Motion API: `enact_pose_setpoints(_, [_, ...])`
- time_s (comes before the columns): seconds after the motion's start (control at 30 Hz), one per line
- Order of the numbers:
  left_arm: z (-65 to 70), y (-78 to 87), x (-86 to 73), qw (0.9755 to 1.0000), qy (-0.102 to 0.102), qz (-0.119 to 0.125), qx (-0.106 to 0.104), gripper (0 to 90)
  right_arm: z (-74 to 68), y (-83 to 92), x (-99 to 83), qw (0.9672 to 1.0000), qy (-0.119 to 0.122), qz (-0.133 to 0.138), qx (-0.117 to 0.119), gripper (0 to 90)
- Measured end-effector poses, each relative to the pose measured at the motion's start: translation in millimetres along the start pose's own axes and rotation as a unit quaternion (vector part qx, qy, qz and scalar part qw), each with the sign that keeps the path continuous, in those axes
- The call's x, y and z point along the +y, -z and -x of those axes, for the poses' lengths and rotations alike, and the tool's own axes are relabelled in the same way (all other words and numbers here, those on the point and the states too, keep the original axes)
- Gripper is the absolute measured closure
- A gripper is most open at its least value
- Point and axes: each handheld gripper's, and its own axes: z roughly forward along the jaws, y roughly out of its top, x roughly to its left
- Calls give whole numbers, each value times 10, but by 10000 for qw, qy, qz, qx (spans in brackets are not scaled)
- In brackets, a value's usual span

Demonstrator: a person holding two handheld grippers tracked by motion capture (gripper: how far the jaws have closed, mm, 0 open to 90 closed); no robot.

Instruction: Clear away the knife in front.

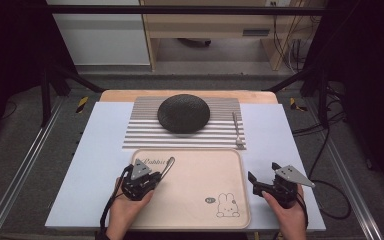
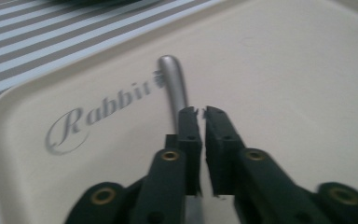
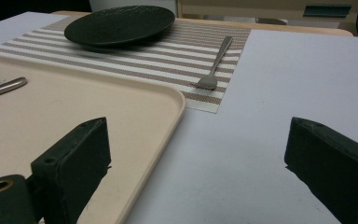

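The metal utensil (image 2: 173,84) lay on the beige tray (image 1: 232,210), its handle over the "Rabbit" lettering at the tray's far left, likely a knife destined for the striped placemat (image 1: 140,131). The left tool (image 1: 156,176) had pinched down on its near end for lifting. The right tool (image 1: 263,175) hovered wide and empty over the worktop (image 1: 280,130), just beside the tray, clear of the fork (image 1: 237,129) laid beside the dark plate (image 1: 183,113).

A silver piece of cutlery (image 2: 173,86) lies on the beige tray (image 1: 230,200), near its upper left corner beside the word "Rabbit". Its smooth rounded handle end points away, the rest hidden.
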Motion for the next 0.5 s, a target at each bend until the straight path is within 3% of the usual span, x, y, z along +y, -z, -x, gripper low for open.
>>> enact_pose_setpoints(0.2, [68,-239,75,9987,-372,-312,-123,900,-1,-2,-6,10000,-7,-14,-11,69])
enact_pose_setpoints(0.5, [-18,-374,80,9977,-376,-564,50,900,9,7,-6,10000,3,5,-13,69])
